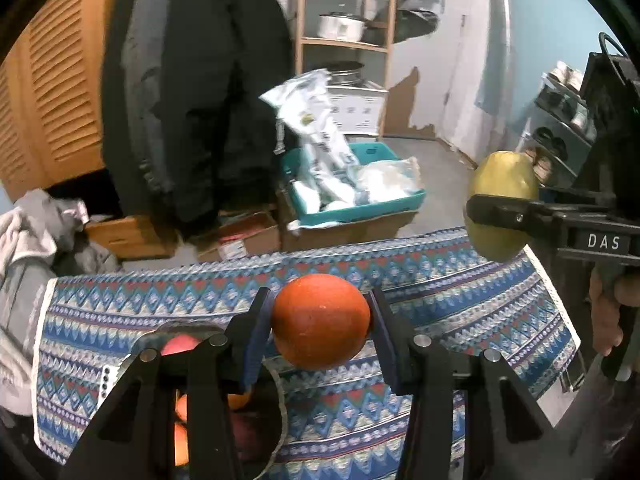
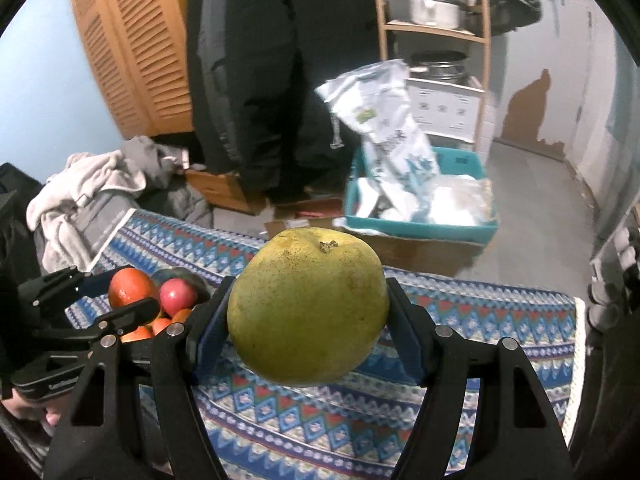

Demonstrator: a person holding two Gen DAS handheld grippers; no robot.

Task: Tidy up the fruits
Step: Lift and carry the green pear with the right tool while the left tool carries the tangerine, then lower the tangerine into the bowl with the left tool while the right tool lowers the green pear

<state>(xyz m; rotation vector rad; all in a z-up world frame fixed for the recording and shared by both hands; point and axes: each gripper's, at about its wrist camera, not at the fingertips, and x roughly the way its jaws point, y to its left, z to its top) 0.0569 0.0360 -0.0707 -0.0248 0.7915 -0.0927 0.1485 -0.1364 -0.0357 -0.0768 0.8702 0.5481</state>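
Note:
My left gripper (image 1: 320,320) is shut on an orange (image 1: 320,322) and holds it above the patterned cloth (image 1: 440,292). It also shows at the left of the right wrist view (image 2: 120,296), with the orange (image 2: 130,286) in it. My right gripper (image 2: 308,316) is shut on a large yellow-green fruit (image 2: 308,308), held above the cloth (image 2: 480,320). This fruit (image 1: 502,178) shows at the right of the left wrist view, clamped in the right gripper (image 1: 500,212). A bowl (image 1: 280,412) with several fruits sits below the left gripper; a red apple (image 2: 178,296) lies in it.
Beyond the table's far edge stand a teal bin (image 1: 360,204) with plastic bags, cardboard boxes (image 1: 248,240), a hanging dark coat (image 1: 192,92) and a wooden shelf (image 1: 344,44). A pile of grey clothes (image 1: 28,240) lies at the left.

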